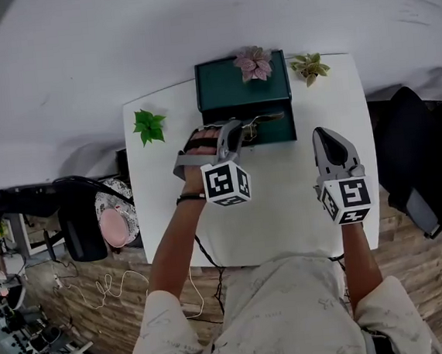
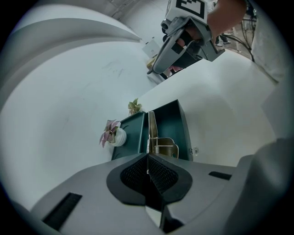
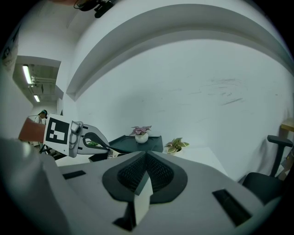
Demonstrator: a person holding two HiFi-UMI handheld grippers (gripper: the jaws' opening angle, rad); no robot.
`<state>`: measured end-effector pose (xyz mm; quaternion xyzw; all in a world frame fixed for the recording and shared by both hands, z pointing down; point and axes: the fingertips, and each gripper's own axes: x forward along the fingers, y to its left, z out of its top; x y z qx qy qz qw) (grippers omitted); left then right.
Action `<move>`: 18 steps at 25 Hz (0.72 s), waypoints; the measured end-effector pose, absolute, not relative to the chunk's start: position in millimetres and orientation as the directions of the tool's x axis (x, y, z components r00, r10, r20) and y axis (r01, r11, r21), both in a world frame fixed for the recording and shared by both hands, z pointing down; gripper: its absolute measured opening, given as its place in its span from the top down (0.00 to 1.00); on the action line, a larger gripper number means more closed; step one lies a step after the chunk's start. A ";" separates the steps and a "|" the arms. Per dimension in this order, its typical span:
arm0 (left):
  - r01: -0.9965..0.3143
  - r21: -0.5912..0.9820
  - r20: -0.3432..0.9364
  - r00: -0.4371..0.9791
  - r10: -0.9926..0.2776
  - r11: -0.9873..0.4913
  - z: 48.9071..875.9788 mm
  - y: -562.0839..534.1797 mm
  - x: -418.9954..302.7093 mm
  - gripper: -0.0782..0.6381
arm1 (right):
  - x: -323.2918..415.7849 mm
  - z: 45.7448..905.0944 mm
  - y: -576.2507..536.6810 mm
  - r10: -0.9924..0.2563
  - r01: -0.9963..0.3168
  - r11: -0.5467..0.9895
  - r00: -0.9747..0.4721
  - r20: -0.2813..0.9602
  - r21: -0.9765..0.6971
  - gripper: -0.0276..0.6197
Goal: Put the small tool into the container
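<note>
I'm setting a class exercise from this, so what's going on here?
A person's left hand-held gripper is shut on a small metal tool, poised over the open dark green container on the white table; the tool is not yet let go. The right hand-held gripper, shut and empty, hangs over the table.

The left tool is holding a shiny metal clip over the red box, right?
Not quite. The box is dark green, not red; the head view shows it. The rest is right: the left tool is holding the shiny metal clip over that box.
</note>
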<state>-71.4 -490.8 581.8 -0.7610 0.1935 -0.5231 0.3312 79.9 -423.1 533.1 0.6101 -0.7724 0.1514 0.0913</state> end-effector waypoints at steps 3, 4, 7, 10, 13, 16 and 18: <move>0.079 -0.699 0.684 0.366 -0.631 -0.711 589.7 -493.7 -68.7 0.88 | 80.1 537.0 -424.6 -0.914 -0.970 0.207 -0.239 0.328 -0.131 0.93; 0.090 -0.696 0.689 0.362 -0.628 -0.712 592.3 -494.7 -67.6 0.88 | 80.4 538.2 -425.1 -0.913 -0.969 0.206 -0.239 0.329 -0.134 0.93; 0.126 -0.698 0.696 0.352 -0.626 -0.705 598.0 -497.4 -63.1 0.88 | 82.8 542.0 -426.2 -0.913 -0.970 0.200 -0.237 0.333 -0.142 0.93; 0.157 -0.706 0.694 0.344 -0.632 -0.690 600.7 -499.8 -58.3 0.88 | 85.5 545.6 -426.9 -0.914 -0.970 0.188 -0.230 0.334 -0.154 0.93; 0.182 -0.713 0.692 0.342 -0.636 -0.677 603.4 -500.8 -53.1 0.88 | 87.0 548.9 -426.6 -0.914 -0.970 0.179 -0.225 0.337 -0.163 0.93; 0.204 -0.719 0.689 0.337 -0.642 -0.664 605.6 -502.2 -49.4 0.88 | 88.8 552.0 -427.2 -0.913 -0.970 0.175 -0.224 0.340 -0.168 0.93; 0.234 -0.724 0.687 0.335 -0.645 -0.649 608.0 -501.6 -47.0 0.88 | 90.2 553.2 -427.2 -0.913 -0.970 0.171 -0.222 0.342 -0.171 0.93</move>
